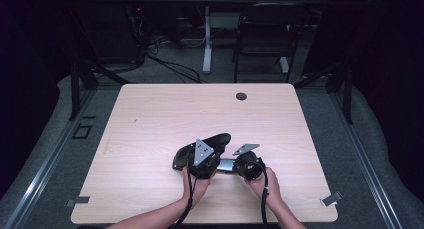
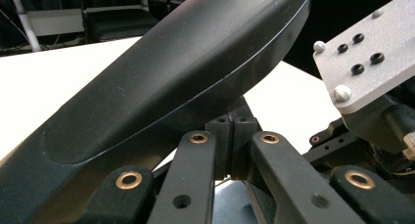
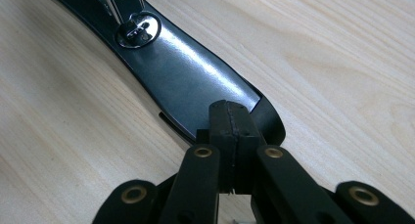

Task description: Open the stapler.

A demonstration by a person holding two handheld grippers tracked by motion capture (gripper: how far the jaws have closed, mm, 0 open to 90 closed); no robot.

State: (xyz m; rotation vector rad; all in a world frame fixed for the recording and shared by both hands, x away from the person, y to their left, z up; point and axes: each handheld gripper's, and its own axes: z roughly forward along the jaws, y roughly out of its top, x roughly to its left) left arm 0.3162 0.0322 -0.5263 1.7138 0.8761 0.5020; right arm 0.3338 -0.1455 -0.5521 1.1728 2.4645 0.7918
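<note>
1. Your two hands come in from the near edge of the table (image 1: 150, 109), and they meet close together a little below its middle.
2. Between them lies a black stapler (image 1: 202, 148), opened up: its long top arm (image 2: 166, 82) rises at a slant and its flat base (image 3: 191, 77) lies low over the wood.
3. Your left gripper (image 2: 230, 136) has its jaws pressed together, pads touching. In the left gripper view the top arm passes just above and across their tips. I cannot tell whether anything is pinched between them.
4. Your right gripper (image 3: 230, 131) also has its jaws drawn tight. In the right gripper view they meet at the rounded end of the base, and the glossy metal plate runs away from them toward the stapler's hinge parts at the top of that view. They look clamped on the edge of that end.
5. From the high view, your left hand (image 1: 196, 183) sits under the left gripper, and your right hand (image 1: 266, 185) sits behind the right gripper. The grey plates on top of both grippers face upward.
6. A small round grommet (image 1: 241, 96) sits near the far edge of the table, well apart from the stapler.
7. A dark chair (image 1: 265, 34) stands on the floor beyond the table.
</note>
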